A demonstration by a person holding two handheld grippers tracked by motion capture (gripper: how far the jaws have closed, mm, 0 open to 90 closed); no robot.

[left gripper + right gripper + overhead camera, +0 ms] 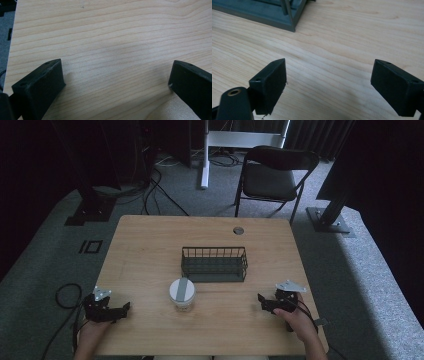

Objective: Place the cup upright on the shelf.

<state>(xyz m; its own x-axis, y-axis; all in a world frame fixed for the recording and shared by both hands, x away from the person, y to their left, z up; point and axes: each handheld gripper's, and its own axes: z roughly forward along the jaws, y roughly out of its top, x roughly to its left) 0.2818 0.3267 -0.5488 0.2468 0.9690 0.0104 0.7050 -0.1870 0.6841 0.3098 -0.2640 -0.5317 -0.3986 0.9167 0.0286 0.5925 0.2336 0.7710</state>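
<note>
A small jar with a white-grey lid (182,293) stands on the wooden table (150,250), just in front of a dark wire basket (214,264). My left gripper (125,309) rests low at the table's front left, open, with bare wood between its jaws. In its own view the left gripper (116,80) has its jaws far apart. My right gripper (261,300) sits at the front right, open and holding nothing. The right gripper (328,77) points toward the basket's near corner (287,17).
A black folding chair (272,175) stands beyond the table's far edge. Cables (150,190) lie on the grey carpet, and dark stands flank the table. A round grommet hole (238,230) sits near the table's far edge.
</note>
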